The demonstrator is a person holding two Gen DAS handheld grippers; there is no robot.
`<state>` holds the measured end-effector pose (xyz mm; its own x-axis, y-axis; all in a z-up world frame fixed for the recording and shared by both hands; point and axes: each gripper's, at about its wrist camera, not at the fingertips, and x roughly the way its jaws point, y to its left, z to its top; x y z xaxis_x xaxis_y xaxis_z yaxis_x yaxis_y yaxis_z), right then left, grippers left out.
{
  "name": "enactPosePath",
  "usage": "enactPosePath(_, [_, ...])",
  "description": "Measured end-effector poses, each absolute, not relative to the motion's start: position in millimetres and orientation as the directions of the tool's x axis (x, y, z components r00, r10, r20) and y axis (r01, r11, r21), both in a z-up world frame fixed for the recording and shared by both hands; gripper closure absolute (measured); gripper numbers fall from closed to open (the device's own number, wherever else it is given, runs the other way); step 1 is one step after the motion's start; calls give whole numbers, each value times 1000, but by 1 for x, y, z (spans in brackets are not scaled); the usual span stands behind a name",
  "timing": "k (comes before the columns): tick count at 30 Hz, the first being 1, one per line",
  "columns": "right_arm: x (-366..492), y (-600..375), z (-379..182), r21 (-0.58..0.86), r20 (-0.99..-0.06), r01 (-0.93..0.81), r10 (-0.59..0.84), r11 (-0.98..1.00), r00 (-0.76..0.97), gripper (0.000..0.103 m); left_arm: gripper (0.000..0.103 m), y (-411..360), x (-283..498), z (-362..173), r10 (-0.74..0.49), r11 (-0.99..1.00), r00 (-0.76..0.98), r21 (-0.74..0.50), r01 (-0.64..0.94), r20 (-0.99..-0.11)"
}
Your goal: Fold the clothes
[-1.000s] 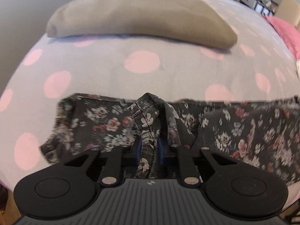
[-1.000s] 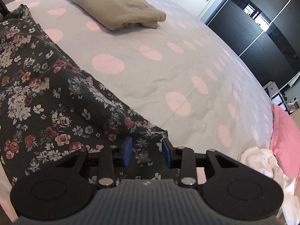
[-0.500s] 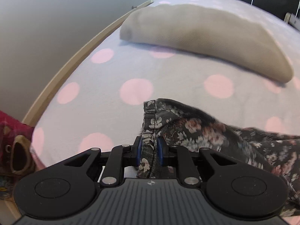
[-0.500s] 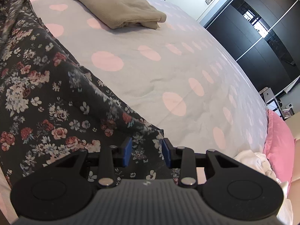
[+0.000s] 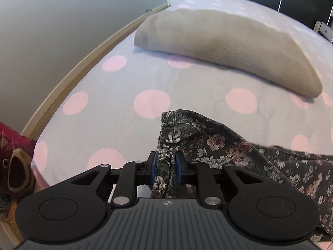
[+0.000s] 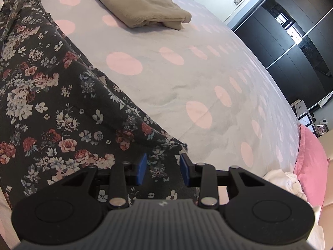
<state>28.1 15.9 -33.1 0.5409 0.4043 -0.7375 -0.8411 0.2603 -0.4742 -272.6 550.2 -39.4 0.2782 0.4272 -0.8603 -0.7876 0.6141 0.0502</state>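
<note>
A dark floral garment (image 6: 52, 104) lies spread on the bed's left side in the right wrist view. My left gripper (image 5: 165, 169) is shut on a hemmed edge of the floral garment (image 5: 208, 143) and holds it lifted above the sheet. My right gripper (image 6: 163, 169) stands with its jaws apart over the garment's near corner; the cloth lies between the pads, which do not pinch it. The lifted end of the garment shows at the top left of the right wrist view.
A folded beige garment (image 5: 224, 43) lies further back on the dotted sheet (image 5: 145, 79); it also shows in the right wrist view (image 6: 141, 6). A wooden bed rail (image 5: 83, 66) runs along the left. A pink pillow (image 6: 310, 160) and white cloth (image 6: 287, 183) lie right.
My left gripper has lifted the garment's edge and swung left toward the bed rail. The cloth has stretched between the grippers. My right gripper has barely moved.
</note>
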Motion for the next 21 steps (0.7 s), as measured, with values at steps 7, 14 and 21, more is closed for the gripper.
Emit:
enactPosePath(7, [24, 17, -31, -481, -732, -841, 415, 248, 541, 65, 74, 547, -271, -19, 437, 572, 290, 14, -820, -852])
enactPosePath(14, [21, 18, -29, -488, -724, -841, 430, 233, 539, 65, 62, 560, -252, -10, 381, 484, 330, -118, -867, -864])
enactPosePath(21, [19, 15, -28, -510, -712, -834, 441, 213, 547, 65, 62, 578, -213, -42, 312, 386, 183, -52, -921, -932])
